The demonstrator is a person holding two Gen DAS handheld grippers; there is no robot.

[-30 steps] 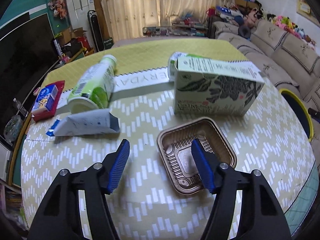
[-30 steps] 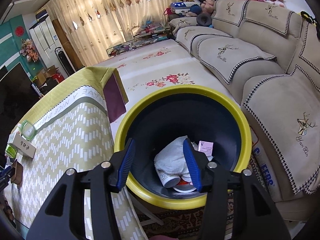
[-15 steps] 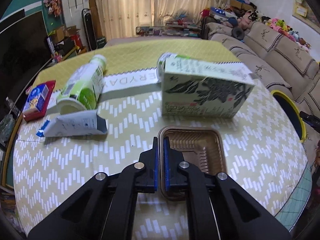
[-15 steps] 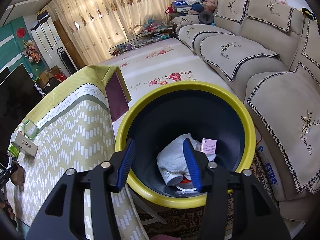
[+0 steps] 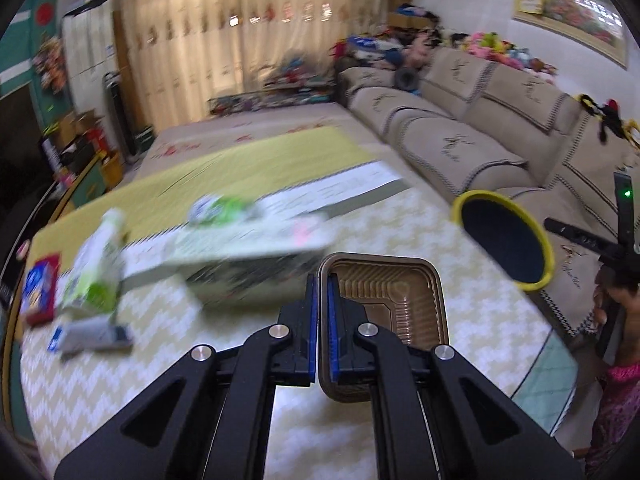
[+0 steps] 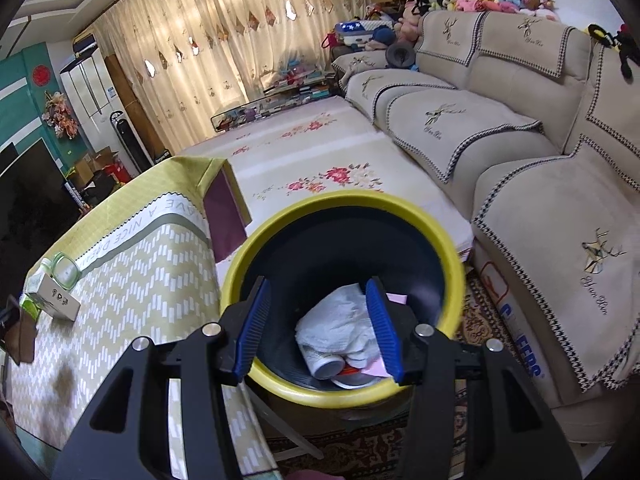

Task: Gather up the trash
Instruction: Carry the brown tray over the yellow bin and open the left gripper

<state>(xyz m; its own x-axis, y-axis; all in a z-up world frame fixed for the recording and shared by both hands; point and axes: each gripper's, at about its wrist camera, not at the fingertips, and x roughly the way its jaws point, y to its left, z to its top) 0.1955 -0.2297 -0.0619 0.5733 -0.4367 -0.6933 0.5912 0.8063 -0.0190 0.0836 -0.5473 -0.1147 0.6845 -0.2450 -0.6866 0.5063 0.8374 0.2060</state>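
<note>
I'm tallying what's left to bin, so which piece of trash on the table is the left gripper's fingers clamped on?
The brown plastic tray: the left gripper pinches its left rim. The green bottle, printed carton and crushed grey pack lie untouched further left.

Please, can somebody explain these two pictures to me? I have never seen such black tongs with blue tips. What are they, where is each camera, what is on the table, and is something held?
No robot arm is here. A person holds one hand tool in each hand: a two-finger gripper with a wide-angle camera that looks forward along its fingers.

One picture comes from the left gripper. It is shut on the rim of a brown plastic tray. On the table lie a printed carton, a green bottle, a small grey pack and a red packet, all blurred.

The other picture comes from the right gripper. It is open, holds nothing, and hangs above a yellow-rimmed bin beside the table. Inside the bin lie white paper and other trash.
</note>
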